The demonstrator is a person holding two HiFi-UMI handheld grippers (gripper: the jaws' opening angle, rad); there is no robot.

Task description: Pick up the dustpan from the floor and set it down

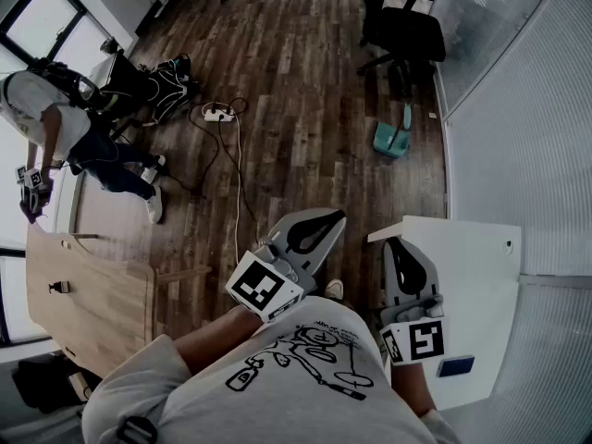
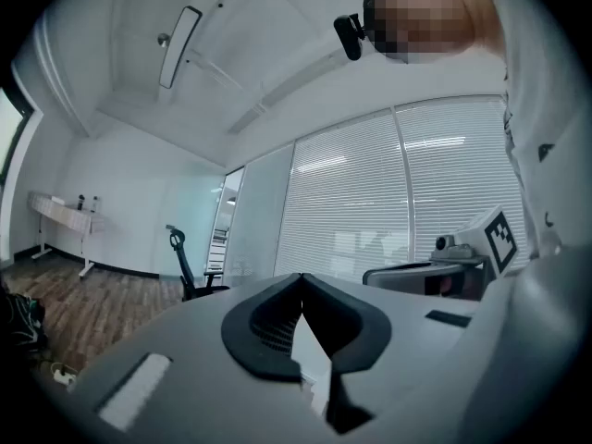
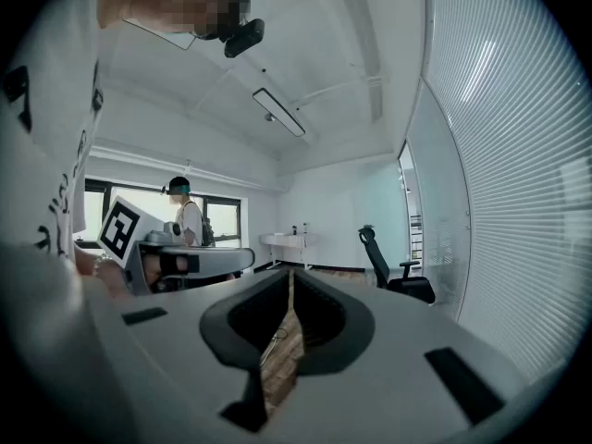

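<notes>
The teal dustpan [image 1: 393,137] stands on the wooden floor far ahead, close to the glass wall and just behind a black office chair [image 1: 402,26]. My left gripper [image 1: 336,216] is held level in front of my chest, its jaws closed tip to tip with nothing between them [image 2: 302,277]. My right gripper [image 1: 393,241] sits beside it over the corner of a white table [image 1: 481,276], also shut and empty [image 3: 290,271]. Both are far from the dustpan, which neither gripper view shows.
A power strip with cables [image 1: 217,112] lies mid-floor, and black bags [image 1: 166,81] sit beyond it. A person [image 1: 55,128] bends at the left, by a light wooden table [image 1: 88,294]. Blinds and a glass wall [image 1: 518,109] close the right side.
</notes>
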